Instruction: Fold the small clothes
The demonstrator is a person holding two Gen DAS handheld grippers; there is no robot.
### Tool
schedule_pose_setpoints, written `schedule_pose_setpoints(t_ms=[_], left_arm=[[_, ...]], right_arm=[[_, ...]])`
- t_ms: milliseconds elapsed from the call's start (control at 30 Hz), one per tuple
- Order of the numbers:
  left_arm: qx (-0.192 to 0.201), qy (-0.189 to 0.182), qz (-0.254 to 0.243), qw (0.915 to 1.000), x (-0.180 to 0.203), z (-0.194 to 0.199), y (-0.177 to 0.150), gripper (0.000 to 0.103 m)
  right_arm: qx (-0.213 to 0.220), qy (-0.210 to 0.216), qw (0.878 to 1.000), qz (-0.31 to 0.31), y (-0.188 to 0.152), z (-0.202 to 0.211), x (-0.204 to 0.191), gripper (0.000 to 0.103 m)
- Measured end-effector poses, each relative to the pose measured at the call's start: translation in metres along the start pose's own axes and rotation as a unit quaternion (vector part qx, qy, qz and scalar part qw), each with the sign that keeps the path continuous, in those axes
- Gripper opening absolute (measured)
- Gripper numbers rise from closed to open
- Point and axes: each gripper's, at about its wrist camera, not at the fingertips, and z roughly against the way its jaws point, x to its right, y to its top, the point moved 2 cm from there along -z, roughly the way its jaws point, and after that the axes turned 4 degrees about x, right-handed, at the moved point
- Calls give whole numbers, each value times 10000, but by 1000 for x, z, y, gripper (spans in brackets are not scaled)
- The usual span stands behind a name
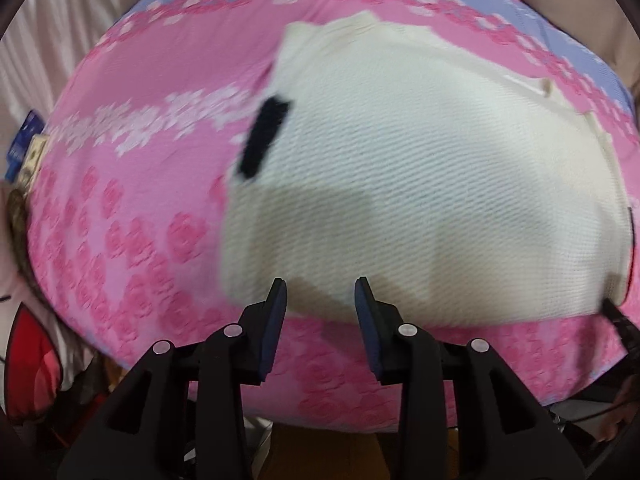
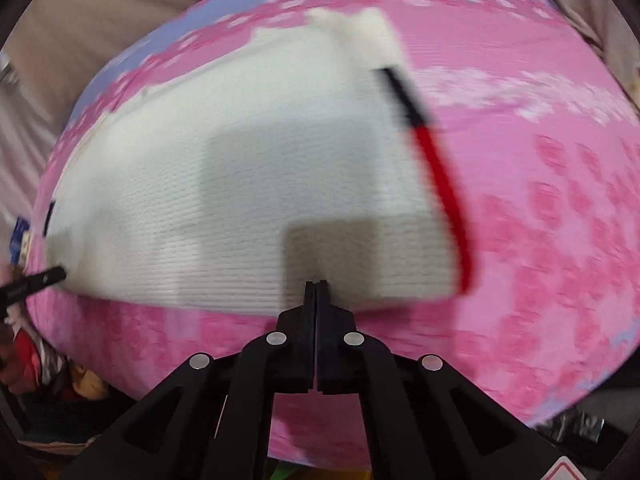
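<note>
Two grippers hung over one cream knit garment that lay flat on a pink floral cloth w/ a lilac band along its far side. Left gripper pointed steeply down at the garment's near hem; its jaws stood apart w/ a clear gap, nothing between them, blue pads facing each other. Tips were over the hem edge; contact w/ the knit couldn't be told due to blur. A black patch sat on the garment's left edge in the left wrist view.

Right gripper had its jaws pressed together, tips at the near hem of the garment. Whether any fabric was caught between them couldn't be told; none showed. A thin trim ran down the garment's right edge in that view, black at the far end, red toward the near corner. Far left in the right wrist view, a black finger of the other gripper reached the garment's left corner. Both views were smeared by motion blur. Pink cloth spread well beyond the garment on the right.
</note>
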Motion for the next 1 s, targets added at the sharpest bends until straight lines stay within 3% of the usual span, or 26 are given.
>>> schedule_pose_setpoints(t_ms=[67,167,200,233,300,367,400,500,533,567,600,633,667,767,833,900,933,1000], left_arm=[[-52,124,132,9998,-9,-1,-6,35],[73,129,368,9992,-16,14,-9,34],[166,82,407,9990,-17,21,-6,34],[316,-25,486,9983,-18,31,2,35],[606,-293,663,9955,-19,45,29,55],[849,-399,744,9928,-20,46,60,68],[905,-467,727,9921,-17,43,72,73],[822,-481,617,9935,-20,5,118,73],[622,-615,589,9944,-19,-14,132,71],[445,-672,551,9952,-18,-28,142,52],[326,-813,452,9951,-16,-38,149,29],[210,-950,207,9950,-9,-47,156,17],[184,-979,93,9950,-8,-50,161,8],[324,-1203,179,9920,-15,-43,176,7],[313,-1139,291,9926,-22,-51,181,4],[235,-1036,291,9939,-22,-66,180,5],[344,-993,305,9940,-20,-67,180,5],[436,-759,166,9960,-11,-60,178,7]], right_arm=[[59,-233,9995,-223,4,9,19,0],[420,-15,9988,-250,24,24,22,2],[580,4,9982,-154,34,27,17,6],[749,69,9971,-72,50,30,12,16],[941,164,9954,-48,80,26,5,27],[1050,100,9944,-15,118,12,-8,45],[1048,50,9945,25,132,6,-15,49],[858,-76,9963,-49,153,-21,-25,57],[699,-149,9973,-162,158,-35,-24,57],[570,-214,9978,-268,160,-45,-25,55],[412,-242,9981,-393,162,-56,-27,47],[333,-229,9980,-477,162,-59,-30,5],[378,-212,9972,-603,162,-55,-33,8],[1104,-283,9913,-665,171,-15,-42,8],[1247,-433,9881,-793,172,-10,-28,7],[803,-519,9909,-943,167,-38,-8,7],[337,-462,9938,-949,162,-65,1,8],[502,-394,9953,-733,164,-64,-1,9]])
